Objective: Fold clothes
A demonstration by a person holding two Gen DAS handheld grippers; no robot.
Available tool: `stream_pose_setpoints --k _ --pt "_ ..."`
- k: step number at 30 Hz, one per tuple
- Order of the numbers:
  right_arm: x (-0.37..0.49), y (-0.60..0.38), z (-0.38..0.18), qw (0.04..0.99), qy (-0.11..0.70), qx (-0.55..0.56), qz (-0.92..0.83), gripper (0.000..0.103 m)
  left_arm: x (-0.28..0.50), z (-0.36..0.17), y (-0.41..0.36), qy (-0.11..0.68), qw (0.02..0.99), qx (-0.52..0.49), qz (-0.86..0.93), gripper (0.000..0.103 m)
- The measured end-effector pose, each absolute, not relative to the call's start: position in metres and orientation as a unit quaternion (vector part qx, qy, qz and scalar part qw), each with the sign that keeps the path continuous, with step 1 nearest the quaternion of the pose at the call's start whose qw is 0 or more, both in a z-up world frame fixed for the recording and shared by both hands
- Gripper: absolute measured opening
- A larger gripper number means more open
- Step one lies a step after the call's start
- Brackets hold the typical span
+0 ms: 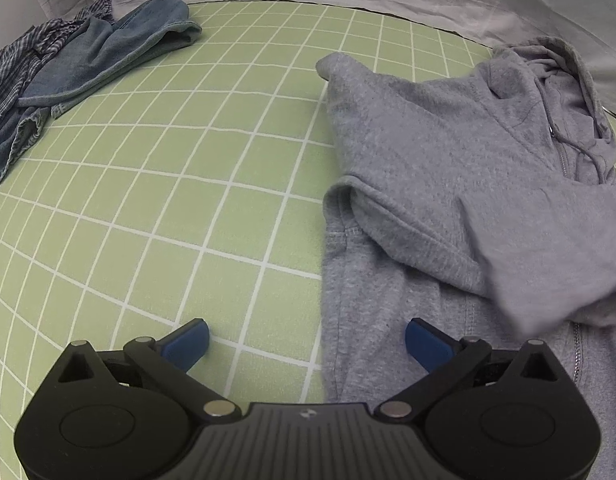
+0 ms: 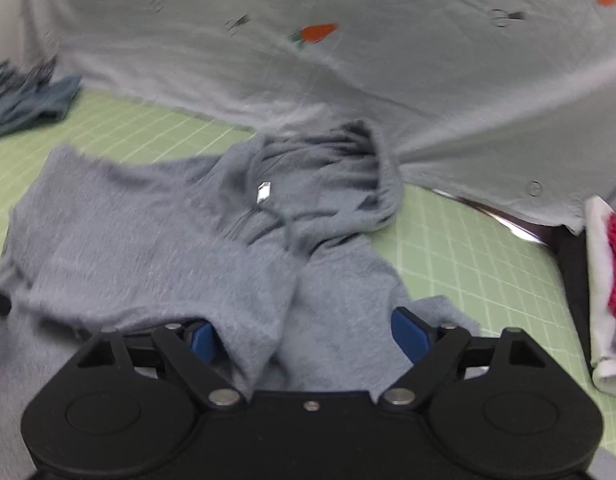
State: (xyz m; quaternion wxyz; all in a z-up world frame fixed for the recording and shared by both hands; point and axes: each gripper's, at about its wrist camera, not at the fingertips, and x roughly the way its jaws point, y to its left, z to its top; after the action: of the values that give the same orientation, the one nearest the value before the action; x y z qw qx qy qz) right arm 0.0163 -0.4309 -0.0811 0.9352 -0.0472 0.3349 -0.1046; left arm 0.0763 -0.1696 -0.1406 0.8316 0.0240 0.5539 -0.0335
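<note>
Left wrist view: grey hoodie (image 1: 448, 152) lies on the green grid mat (image 1: 187, 180), one sleeve (image 1: 540, 248) crossed over the zipped front, body not yet doubled. Left gripper (image 1: 307, 340) spread wide, empty, over the hem. Right gripper (image 2: 303, 334) wide apart, cloth between the jaws, not pinched; denim pile (image 1: 107, 52) waits unfolded at the far corner.

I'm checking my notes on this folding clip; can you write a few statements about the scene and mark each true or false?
1. The grey hoodie lies on a green grid mat. True.
2. The left gripper is clamped on a sleeve. False: its jaws are open, holding nothing.
3. A blue garment lies at the mat's far left. True.
4. The right gripper is shut. False: its jaws are open, with hoodie fabric between them.
</note>
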Motion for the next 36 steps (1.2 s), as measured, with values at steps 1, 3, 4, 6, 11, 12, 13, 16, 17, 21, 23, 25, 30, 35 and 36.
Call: stream_pose_setpoints --k 1,3,4,6,11,12,13,16,17,21,23,25,30,35,36 --pt "0.010 -0.453 -0.073 0.937 0.319 0.016 -0.143 0.088 0.076 -0.140 -0.170 0.553 0.832 0.025 -0.035 0.103" --pt "-0.010 -0.499 -0.074 0.915 0.315 0.108 -0.227 0.089 0.077 -0.141 -0.169 0.553 0.832 0.026 -0.037 0.103" --pt "-0.020 -0.522 -0.077 0.899 0.313 0.150 -0.268 0.089 0.078 -0.141 -0.169 0.554 0.832 0.026 -0.037 0.103" --pt "-0.035 -0.553 -0.081 0.870 0.316 0.203 -0.320 0.090 0.081 -0.140 -0.169 0.556 0.830 0.025 -0.036 0.103" --pt "-0.053 -0.567 -0.095 0.853 0.359 0.200 -0.322 0.092 0.094 -0.137 -0.178 0.566 0.823 0.035 -0.031 0.103" --pt "-0.056 -0.569 -0.098 0.849 0.368 0.199 -0.323 0.092 0.097 -0.136 -0.181 0.564 0.824 0.043 -0.031 0.103" --pt "-0.056 -0.566 -0.098 0.852 0.373 0.187 -0.316 0.092 0.099 -0.135 -0.185 0.562 0.825 0.052 -0.032 0.103" --pt "-0.048 -0.547 -0.097 0.869 0.383 0.123 -0.287 0.093 0.104 -0.131 -0.200 0.549 0.831 0.082 -0.040 0.103" --pt "-0.045 -0.540 -0.096 0.874 0.387 0.097 -0.277 0.093 0.106 -0.130 -0.204 0.545 0.833 0.089 -0.044 0.103" --pt "-0.027 -0.516 -0.101 0.885 0.398 -0.021 -0.241 0.093 0.114 -0.130 -0.214 0.541 0.834 0.102 -0.050 0.103" --pt "-0.018 -0.506 -0.103 0.884 0.401 -0.080 -0.227 0.093 0.116 -0.128 -0.214 0.535 0.837 0.105 -0.046 0.103" --pt "-0.010 -0.499 -0.104 0.883 0.398 -0.129 -0.214 0.093 0.117 -0.126 -0.208 0.530 0.842 0.099 -0.036 0.103" --pt "-0.014 -0.518 -0.081 0.899 0.346 -0.081 -0.257 0.090 0.119 -0.124 -0.176 0.528 0.848 0.037 -0.001 0.103" --pt "-0.053 -0.603 -0.082 0.855 0.307 0.213 -0.359 0.091 0.117 -0.131 -0.164 0.542 0.841 -0.006 0.007 0.103" --pt "-0.064 -0.620 -0.094 0.830 0.309 0.287 -0.364 0.091 0.116 -0.131 -0.166 0.540 0.842 0.000 0.005 0.103"
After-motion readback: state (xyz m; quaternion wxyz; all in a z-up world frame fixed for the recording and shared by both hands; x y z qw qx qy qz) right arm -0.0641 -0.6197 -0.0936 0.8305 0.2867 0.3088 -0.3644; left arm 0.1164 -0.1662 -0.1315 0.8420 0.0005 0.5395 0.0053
